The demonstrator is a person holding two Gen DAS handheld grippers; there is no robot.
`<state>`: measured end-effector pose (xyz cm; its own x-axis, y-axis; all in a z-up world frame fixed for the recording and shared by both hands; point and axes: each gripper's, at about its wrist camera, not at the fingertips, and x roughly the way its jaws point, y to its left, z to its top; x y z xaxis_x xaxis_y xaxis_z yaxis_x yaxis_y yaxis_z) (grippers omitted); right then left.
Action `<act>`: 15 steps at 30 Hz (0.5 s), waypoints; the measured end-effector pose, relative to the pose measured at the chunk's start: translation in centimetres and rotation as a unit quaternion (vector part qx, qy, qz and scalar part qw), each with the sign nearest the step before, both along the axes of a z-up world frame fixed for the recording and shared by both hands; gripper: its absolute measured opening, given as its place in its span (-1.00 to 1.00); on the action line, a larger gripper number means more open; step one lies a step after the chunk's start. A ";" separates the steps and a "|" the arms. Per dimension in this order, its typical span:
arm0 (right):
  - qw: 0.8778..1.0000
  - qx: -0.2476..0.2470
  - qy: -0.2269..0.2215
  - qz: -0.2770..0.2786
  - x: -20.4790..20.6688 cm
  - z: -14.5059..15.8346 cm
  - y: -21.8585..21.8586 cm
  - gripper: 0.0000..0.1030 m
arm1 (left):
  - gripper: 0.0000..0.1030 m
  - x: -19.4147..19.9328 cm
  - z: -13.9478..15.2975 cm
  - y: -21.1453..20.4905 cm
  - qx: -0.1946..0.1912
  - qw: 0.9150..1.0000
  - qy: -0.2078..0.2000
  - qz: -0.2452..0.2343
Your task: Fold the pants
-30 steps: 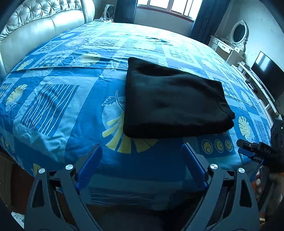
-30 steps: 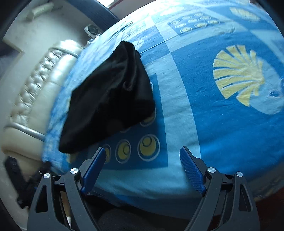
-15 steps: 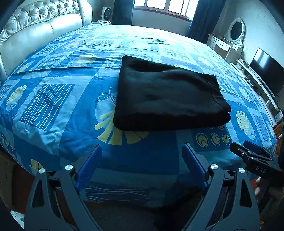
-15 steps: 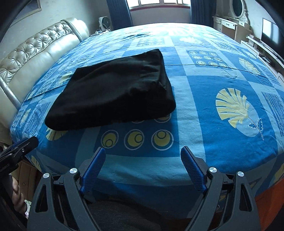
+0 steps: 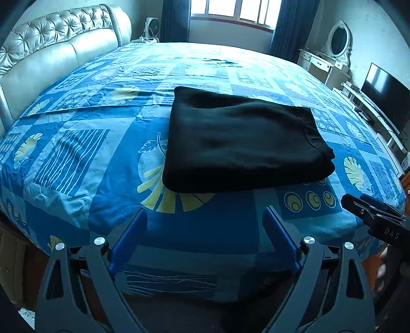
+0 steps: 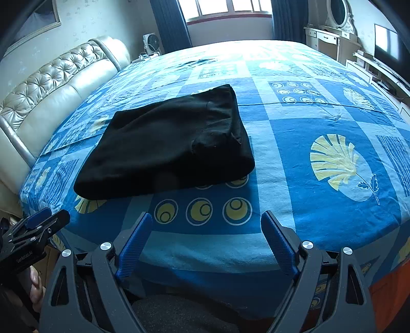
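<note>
The black pants [image 5: 241,143] lie folded into a thick rectangle on the blue patterned bed sheet [image 5: 84,153], near the bed's front edge; they also show in the right wrist view [image 6: 169,148]. My left gripper [image 5: 205,217] is open and empty, held off the bed's front edge, short of the pants. My right gripper [image 6: 206,220] is open and empty, also off the front edge, to the right of the pants. Each gripper shows at the side of the other's view: the right one [image 5: 369,210] and the left one [image 6: 41,225].
A padded beige headboard [image 5: 51,56] runs along the left. A white dresser with an oval mirror [image 5: 330,59] and a TV [image 5: 384,97] on a low stand line the right wall. A window with dark curtains [image 5: 230,12] and a small fan [image 5: 152,27] are at the far end.
Both grippers have pulled back and risen from the bed edge, staying open. The right gripper has swung from a tilted view to level. The pants have not moved.
</note>
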<state>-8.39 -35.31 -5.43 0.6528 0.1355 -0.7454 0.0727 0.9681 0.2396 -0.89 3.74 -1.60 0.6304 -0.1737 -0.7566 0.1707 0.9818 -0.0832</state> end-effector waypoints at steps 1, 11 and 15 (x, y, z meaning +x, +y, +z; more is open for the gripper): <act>1.000 0.001 0.001 0.000 0.0 0.0 0.0 0.66 | 0.77 0.0 0.1 0.0 0.000 1.000 -0.002 0.001; 1.000 0.008 0.011 0.010 0.2 -0.5 0.4 0.67 | 0.86 -0.3 0.5 -0.2 0.017 1.000 -0.020 0.007; 1.000 0.009 0.011 0.011 0.1 -0.6 0.5 0.67 | 0.89 -0.3 0.8 0.3 0.007 1.000 -0.023 0.016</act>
